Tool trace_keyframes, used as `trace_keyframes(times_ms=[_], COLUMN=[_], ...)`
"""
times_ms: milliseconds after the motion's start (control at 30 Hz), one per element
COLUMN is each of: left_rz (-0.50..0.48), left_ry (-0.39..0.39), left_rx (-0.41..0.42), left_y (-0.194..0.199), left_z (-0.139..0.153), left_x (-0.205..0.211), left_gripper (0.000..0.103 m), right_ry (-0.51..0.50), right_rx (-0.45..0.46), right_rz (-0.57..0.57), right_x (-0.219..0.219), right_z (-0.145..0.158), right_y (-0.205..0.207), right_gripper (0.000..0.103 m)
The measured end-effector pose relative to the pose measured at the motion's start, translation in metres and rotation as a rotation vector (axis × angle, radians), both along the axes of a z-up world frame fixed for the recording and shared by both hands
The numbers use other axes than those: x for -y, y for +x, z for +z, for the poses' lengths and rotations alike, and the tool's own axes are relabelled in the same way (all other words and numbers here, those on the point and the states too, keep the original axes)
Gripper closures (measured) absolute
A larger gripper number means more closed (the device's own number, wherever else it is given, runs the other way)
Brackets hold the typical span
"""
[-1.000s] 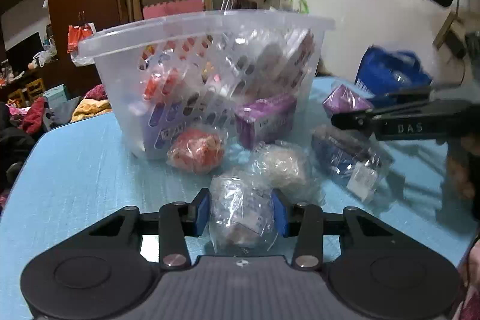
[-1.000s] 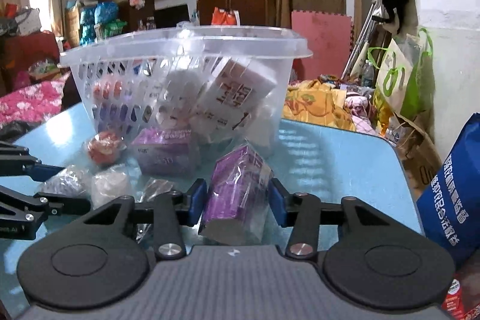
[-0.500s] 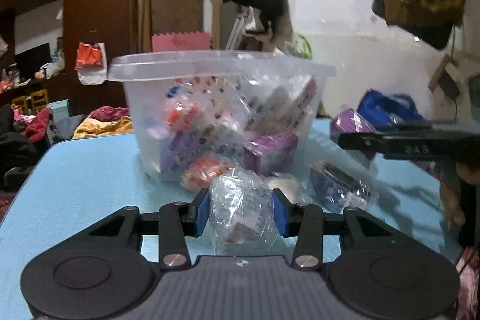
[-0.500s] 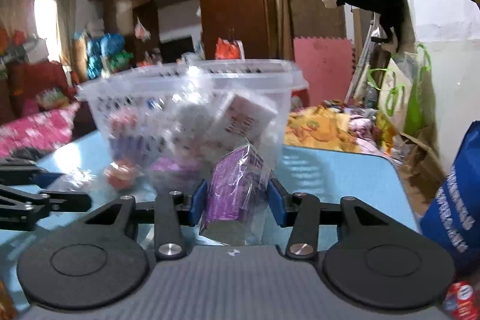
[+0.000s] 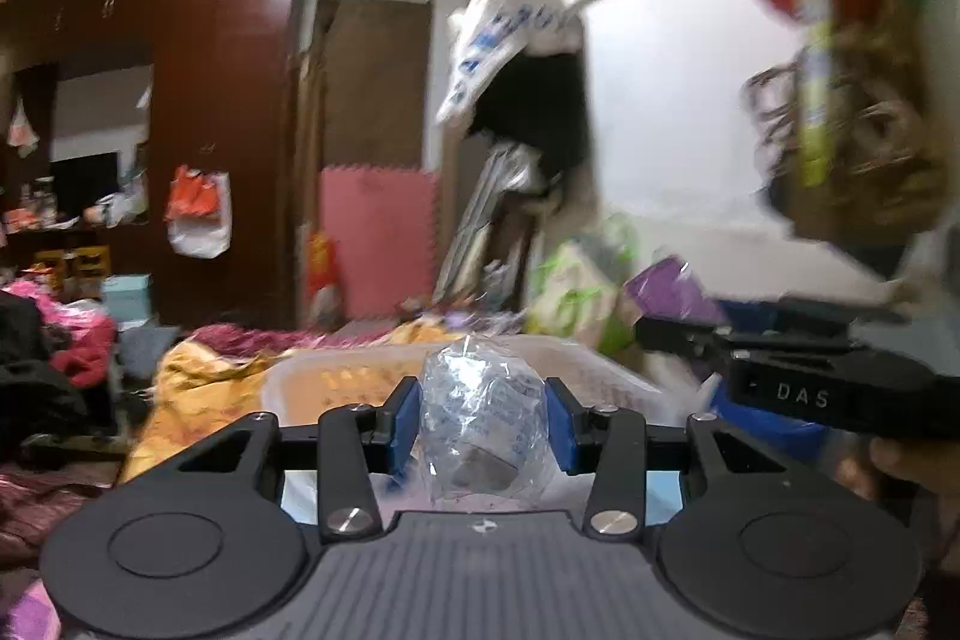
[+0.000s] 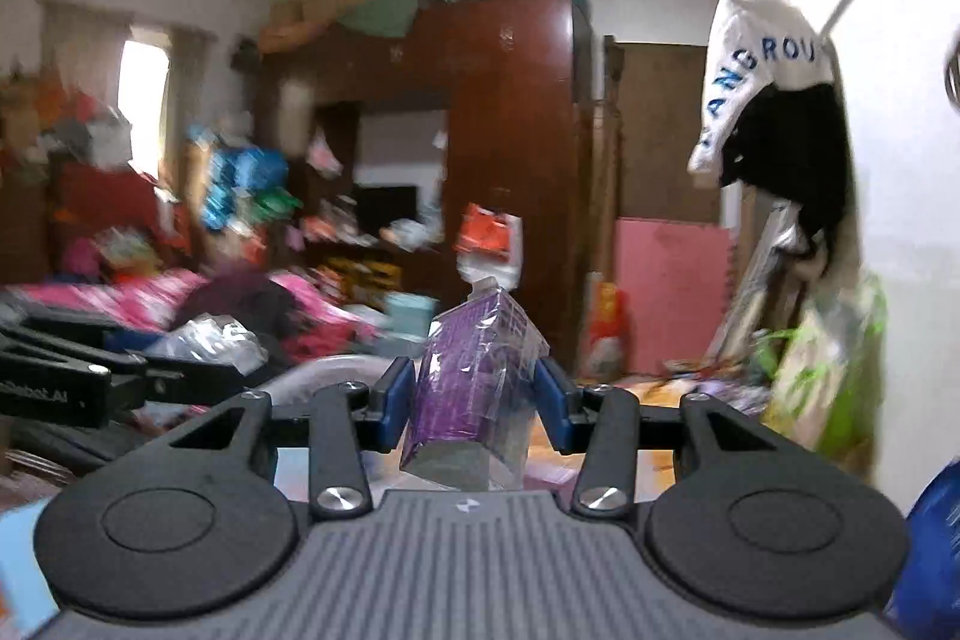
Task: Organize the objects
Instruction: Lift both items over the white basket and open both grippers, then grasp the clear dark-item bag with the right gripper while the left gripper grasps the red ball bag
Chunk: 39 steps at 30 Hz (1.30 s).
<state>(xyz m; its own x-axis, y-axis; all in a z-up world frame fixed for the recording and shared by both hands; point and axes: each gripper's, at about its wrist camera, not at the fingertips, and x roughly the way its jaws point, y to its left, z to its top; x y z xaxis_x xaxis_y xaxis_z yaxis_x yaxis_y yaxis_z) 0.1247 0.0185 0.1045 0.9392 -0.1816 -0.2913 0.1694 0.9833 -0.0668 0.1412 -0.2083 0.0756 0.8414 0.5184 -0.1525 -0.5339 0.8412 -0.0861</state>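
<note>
Left gripper [image 5: 480, 427] clamps clear packet [image 5: 483, 436] above basket rim [image 5: 600, 361]; right gripper [image 6: 474, 403] clamps purple packet [image 6: 474, 382]

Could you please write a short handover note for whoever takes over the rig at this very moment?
Left gripper: shut on a clear-wrapped packet, held just above the clear basket.
Right gripper: shut on a purple wrapped box, also raised, beside the left one.
Done: both items picked up.
Left: release both into the basket. The table is out of view now, so check it for further items.
</note>
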Motion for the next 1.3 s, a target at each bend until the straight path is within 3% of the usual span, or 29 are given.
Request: trace_keyframes(times_ms=[167, 200, 233, 300, 367, 467, 567, 667, 767, 933, 1000, 1133, 1200, 1300], left_rz=[0.044, 0.064, 0.099, 0.135, 0.133, 0.112, 0.060, 0.053, 0.040, 0.105, 0.127, 0.105, 0.100, 0.116], left_ry=[-0.020, -0.009, 0.011, 0.030, 0.030, 0.039, 0.050, 0.096, 0.077, 0.123, 0.130, 0.090, 0.097, 0.117], left_rx=[-0.078, -0.089, -0.119, -0.154, -0.127, -0.058, -0.025, -0.080, -0.156, -0.215, -0.236, -0.282, -0.313, -0.352], left_y=[0.069, 0.076, 0.087, 0.094, 0.082, 0.040, -0.005, -0.024, -0.015, 0.012, 0.018, 0.024, 0.031, 0.039], left_z=[-0.012, -0.018, -0.023, -0.030, -0.032, -0.030, -0.042, -0.067, -0.091, -0.114, -0.121, -0.128, -0.132, -0.140], left_x=[-0.002, -0.003, -0.002, -0.003, -0.008, -0.012, -0.011, -0.005, -0.003, 0.007, 0.006, 0.009, 0.013, 0.018], left_gripper=[0.055, 0.047, 0.033, 0.028, 0.028, 0.027, 0.015, 0.015, 0.015, 0.015, 0.015, 0.015, 0.015, 0.015], right_ry=[-0.055, -0.068, -0.069, -0.052, -0.025, 0.038, 0.025, -0.052, -0.088, -0.080, -0.058, -0.028, -0.009, -0.011], right_rx=[-0.077, -0.090, -0.096, -0.101, -0.096, -0.101, -0.134, -0.222, -0.306, -0.373, -0.419, -0.428, -0.446, -0.428], right_rz=[-0.002, -0.015, -0.037, -0.057, -0.048, 0.016, 0.075, 0.073, 0.101, 0.130, 0.151, 0.164, 0.175, 0.166], right_x=[-0.019, -0.021, -0.022, -0.018, -0.010, 0.011, 0.027, 0.029, 0.027, 0.026, 0.030, 0.036, 0.038, 0.040], right_z=[-0.007, -0.011, -0.015, -0.019, -0.021, -0.022, -0.042, -0.079, -0.114, -0.143, -0.147, -0.149, -0.153, -0.153], right_y=[0.052, 0.056, 0.059, 0.058, 0.048, 0.018, -0.011, -0.025, -0.031, -0.026, -0.023, -0.029, -0.030, -0.033], right_gripper=[0.054, 0.049, 0.043, 0.015, 0.014, 0.000, 0.000, 0.000, 0.000, 0.025, 0.049, 0.051, 0.062, 0.063])
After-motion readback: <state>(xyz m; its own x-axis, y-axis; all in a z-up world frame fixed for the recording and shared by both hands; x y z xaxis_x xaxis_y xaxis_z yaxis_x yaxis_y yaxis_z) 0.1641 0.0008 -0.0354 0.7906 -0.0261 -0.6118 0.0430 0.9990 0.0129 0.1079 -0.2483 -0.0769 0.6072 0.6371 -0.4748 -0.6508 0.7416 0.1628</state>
